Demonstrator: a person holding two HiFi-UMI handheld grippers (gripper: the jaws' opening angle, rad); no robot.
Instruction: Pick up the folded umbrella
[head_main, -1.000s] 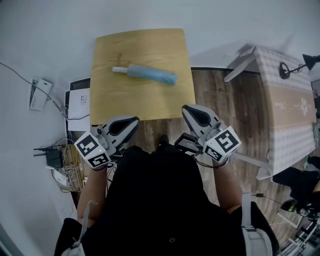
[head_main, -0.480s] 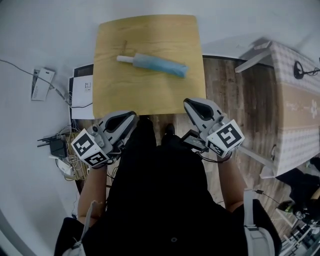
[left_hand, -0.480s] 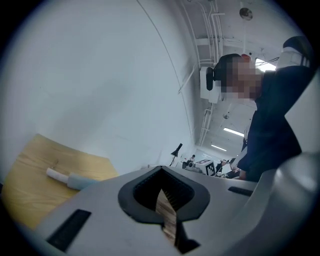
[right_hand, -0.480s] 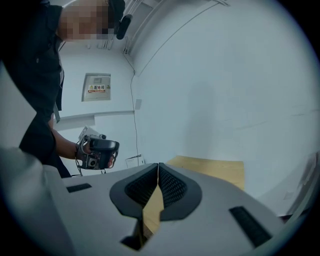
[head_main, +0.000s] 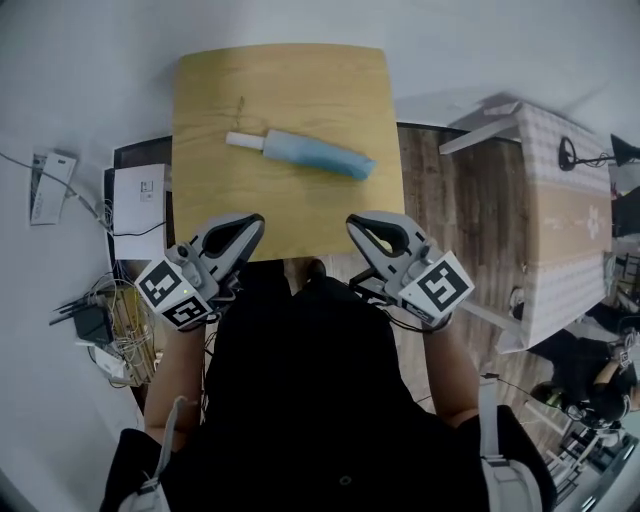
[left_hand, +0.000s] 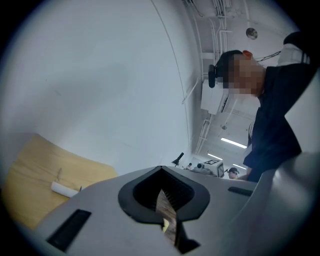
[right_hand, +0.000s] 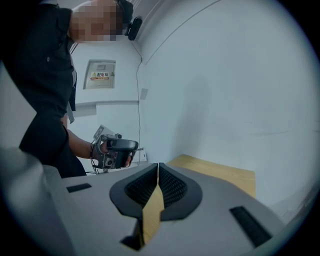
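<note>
The folded blue umbrella (head_main: 312, 155) with its white handle (head_main: 241, 141) lies across the middle of the small wooden table (head_main: 220, 80). My left gripper (head_main: 250, 223) and right gripper (head_main: 358, 223) hover side by side at the table's near edge, both short of the umbrella and holding nothing. In the left gripper view the jaws (left_hand: 161, 171) are shut, and the white handle (left_hand: 65, 189) shows low on the left, on the table (left_hand: 30, 170). In the right gripper view the jaws (right_hand: 158, 167) are shut too, with the table corner (right_hand: 220, 172) ahead and the left gripper (right_hand: 116, 151) beside it.
A white box (head_main: 138, 198) and tangled cables with a power strip (head_main: 95, 322) lie on the floor left of the table. A cloth-covered table (head_main: 560, 230) stands at the right over wood flooring (head_main: 455, 200). A pale wall lies beyond the table.
Both grippers have moved forward together to the table's near edge; their tips now overlap it. The umbrella has not moved on the table.
</note>
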